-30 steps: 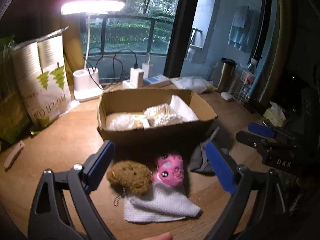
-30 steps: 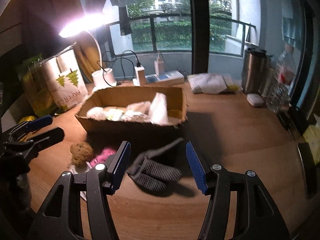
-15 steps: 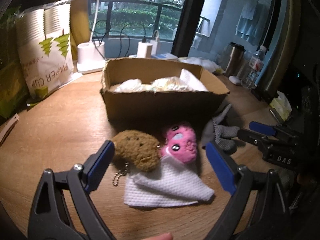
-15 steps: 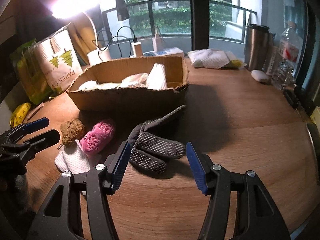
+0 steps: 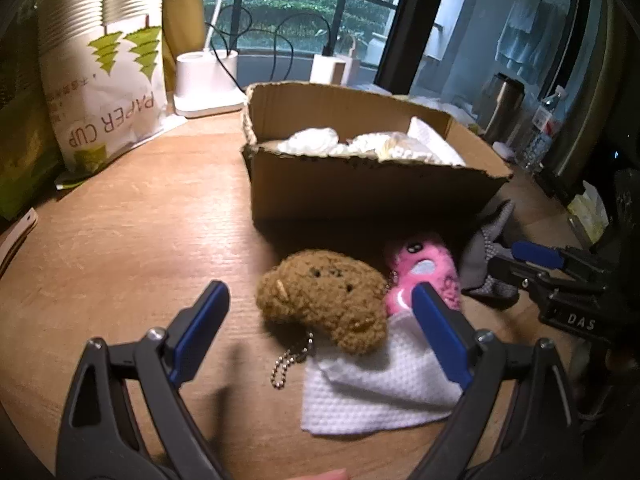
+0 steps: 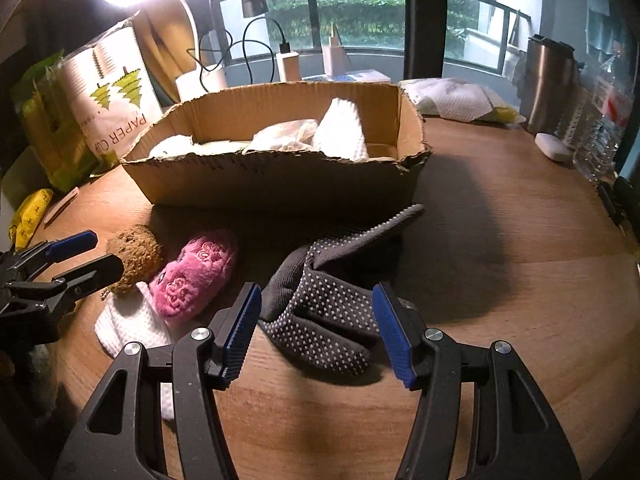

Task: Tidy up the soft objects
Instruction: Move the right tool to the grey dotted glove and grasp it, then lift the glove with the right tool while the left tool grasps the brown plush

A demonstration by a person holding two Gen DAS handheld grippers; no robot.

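A brown plush toy (image 5: 324,300) with a bead chain lies on a white cloth (image 5: 372,392), beside a pink plush (image 5: 424,272). My left gripper (image 5: 320,308) is open, its jaws either side of the brown plush. A grey dotted glove (image 6: 324,304) lies in front of the cardboard box (image 6: 280,176). My right gripper (image 6: 316,320) is open, its jaws either side of the glove. The box (image 5: 372,188) holds white cloths and bags. The brown plush (image 6: 134,256), pink plush (image 6: 196,272) and left gripper (image 6: 84,256) also show in the right wrist view.
A paper cup pack (image 5: 104,92) and a white lamp base (image 5: 208,84) stand at the back left. A steel flask (image 6: 548,84), water bottle (image 6: 600,120) and folded cloth (image 6: 452,100) are at the back right. The wooden table (image 6: 520,260) extends right.
Both grippers have moved down and forward. The left one has closed in on the brown plush, the right one on the glove. Both stay open.
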